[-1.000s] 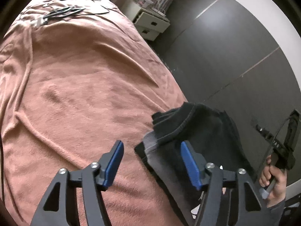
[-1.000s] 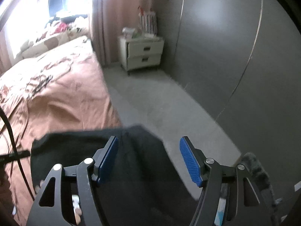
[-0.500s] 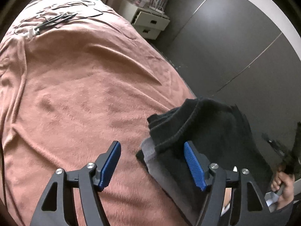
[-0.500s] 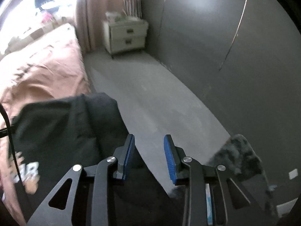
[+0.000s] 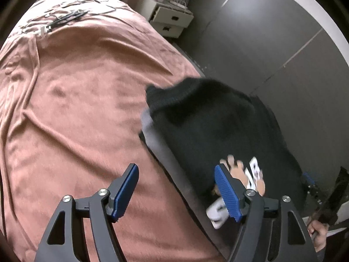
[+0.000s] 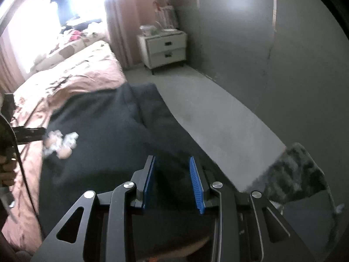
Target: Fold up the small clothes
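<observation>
Left wrist view: left gripper (image 5: 175, 188) with jaws apart, just been widening, over pink bedspread (image 5: 72, 100), nothing between; black garment (image 5: 209, 131) lying at bed's right edge, printed side up. Right wrist view: right gripper (image 6: 172, 182) narrowed above dark cloth; grip on it not discernible. Nightstand (image 6: 162, 49) beyond.

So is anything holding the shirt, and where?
The left gripper holds nothing; its jaws have just been opening. The right gripper has just been closing over the black shirt, by its floor-side edge; a grip cannot be told.
</observation>
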`<state>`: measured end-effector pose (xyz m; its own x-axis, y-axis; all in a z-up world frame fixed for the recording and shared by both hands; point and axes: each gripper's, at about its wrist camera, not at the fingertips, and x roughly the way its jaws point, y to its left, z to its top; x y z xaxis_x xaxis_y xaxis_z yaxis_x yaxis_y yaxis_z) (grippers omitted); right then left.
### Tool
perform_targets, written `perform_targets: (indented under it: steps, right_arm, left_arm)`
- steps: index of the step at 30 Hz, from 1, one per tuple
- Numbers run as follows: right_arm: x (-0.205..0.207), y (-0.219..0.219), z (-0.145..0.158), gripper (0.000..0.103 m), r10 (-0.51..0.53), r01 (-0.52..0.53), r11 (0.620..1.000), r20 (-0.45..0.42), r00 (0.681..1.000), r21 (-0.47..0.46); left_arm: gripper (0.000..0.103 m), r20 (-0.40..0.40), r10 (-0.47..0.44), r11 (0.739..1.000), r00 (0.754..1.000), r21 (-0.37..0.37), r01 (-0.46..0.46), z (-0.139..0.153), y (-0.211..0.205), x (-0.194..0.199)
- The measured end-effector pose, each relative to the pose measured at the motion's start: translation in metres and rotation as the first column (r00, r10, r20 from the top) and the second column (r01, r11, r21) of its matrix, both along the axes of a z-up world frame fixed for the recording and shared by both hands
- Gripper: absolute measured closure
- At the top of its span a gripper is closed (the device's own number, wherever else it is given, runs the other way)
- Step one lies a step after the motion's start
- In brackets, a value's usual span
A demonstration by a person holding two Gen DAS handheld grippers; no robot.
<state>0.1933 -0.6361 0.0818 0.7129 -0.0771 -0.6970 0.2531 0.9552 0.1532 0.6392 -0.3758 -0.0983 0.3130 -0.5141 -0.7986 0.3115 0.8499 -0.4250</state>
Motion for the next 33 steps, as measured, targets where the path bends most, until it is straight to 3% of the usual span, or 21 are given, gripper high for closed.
perform_targets:
  steps: [8, 14, 17, 19, 21, 24, 33]
  right_arm:
    - [-0.063, -0.02, -0.005, 0.074, -0.125, 0.127, 0.991, -0.045, 0.991, 0.051]
    - [-0.117, 0.007, 0.019, 0.074, -0.121, 0.121, 0.991, -0.015, 0.993, 0.049]
    - [-0.135, 0.025, 0.029, 0.074, -0.123, 0.123, 0.99, 0.008, 0.992, 0.066]
    - [-0.156, 0.037, 0.033, 0.063, -0.133, 0.131, 0.988, 0.017, 0.991, 0.078]
    - [-0.173, 0.051, 0.039, 0.017, -0.146, 0.142, 0.985, 0.035, 0.989, 0.093]
    - [-0.201, 0.077, 0.047, 0.0, -0.18, 0.177, 0.981, 0.039, 0.983, 0.078]
    - [-0.271, 0.138, 0.079, 0.0, -0.176, 0.17, 0.983, 0.101, 0.979, 0.07]
  left_arm:
    - [0.029, 0.007, -0.052, 0.996, 0.999, 0.077, 0.052, 0.006, -0.011, -0.044]
    - [0.029, 0.031, -0.091, 0.991, 0.995, 0.1, 0.087, 0.03, -0.009, -0.08]
    - [0.026, 0.088, -0.128, 0.984, 0.988, 0.134, 0.116, 0.051, -0.006, -0.106]
    - [0.014, 0.098, -0.144, 0.983, 0.985, 0.128, 0.131, 0.064, 0.0, -0.122]
    - [0.004, 0.116, -0.158, 0.981, 0.981, 0.132, 0.143, 0.077, 0.006, -0.137]
    - [0.0, 0.149, -0.19, 0.976, 0.971, 0.133, 0.17, 0.099, 0.014, -0.166]
    - [0.0, 0.182, -0.187, 0.981, 0.965, 0.089, 0.173, 0.136, 0.05, -0.235]
